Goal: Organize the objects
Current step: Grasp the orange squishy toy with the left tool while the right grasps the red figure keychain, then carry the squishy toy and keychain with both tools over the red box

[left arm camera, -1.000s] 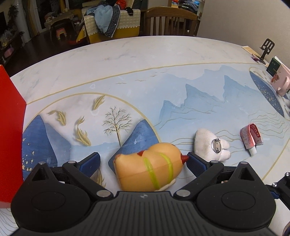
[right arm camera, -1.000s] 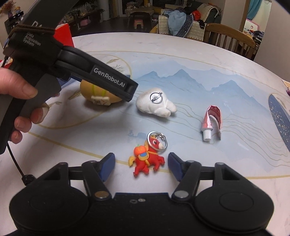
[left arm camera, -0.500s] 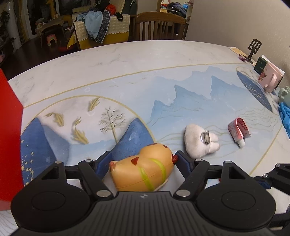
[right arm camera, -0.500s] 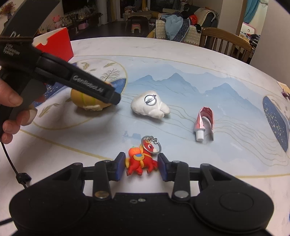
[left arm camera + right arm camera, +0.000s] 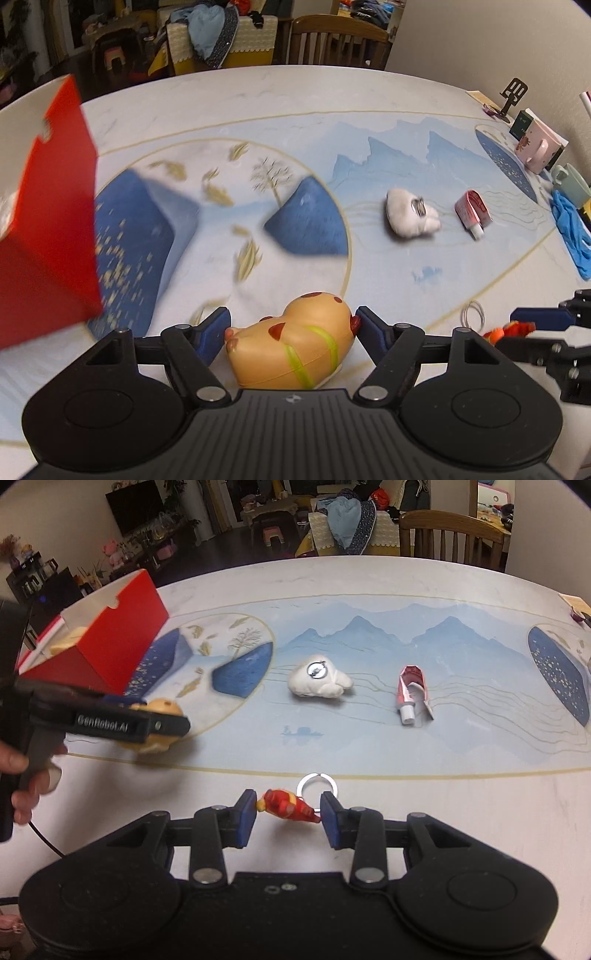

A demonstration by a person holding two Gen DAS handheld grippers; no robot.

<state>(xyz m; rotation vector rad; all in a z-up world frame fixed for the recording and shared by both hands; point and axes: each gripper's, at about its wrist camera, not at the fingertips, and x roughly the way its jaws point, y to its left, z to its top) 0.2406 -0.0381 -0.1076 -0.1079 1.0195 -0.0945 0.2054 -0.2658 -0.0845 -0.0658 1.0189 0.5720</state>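
Note:
An orange hot-dog toy (image 5: 295, 350) with green stripes is clamped between the blue pads of my left gripper (image 5: 291, 325), which holds it just above the table near the red box (image 5: 48, 236). In the right wrist view the same toy (image 5: 162, 709) shows behind the left gripper's arm. My right gripper (image 5: 289, 808) is shut on a red horse keychain (image 5: 286, 805), and its metal ring (image 5: 317, 784) sticks out in front. A white plush (image 5: 317, 681) and a red toothpaste tube (image 5: 412, 690) lie on the painted table mat.
The red box (image 5: 107, 642) stands open at the table's left with something pale inside. A pink mug (image 5: 535, 151), a green mug (image 5: 570, 184) and a blue cloth (image 5: 572, 229) crowd the right edge. A wooden chair (image 5: 340, 40) stands behind the table. A person's hand (image 5: 22, 775) grips the left handle.
Both grippers closed on their things, the left on the hot-dog toy and the right on the keychain. The left then carried the toy leftward toward the red box; the right lifted slightly.

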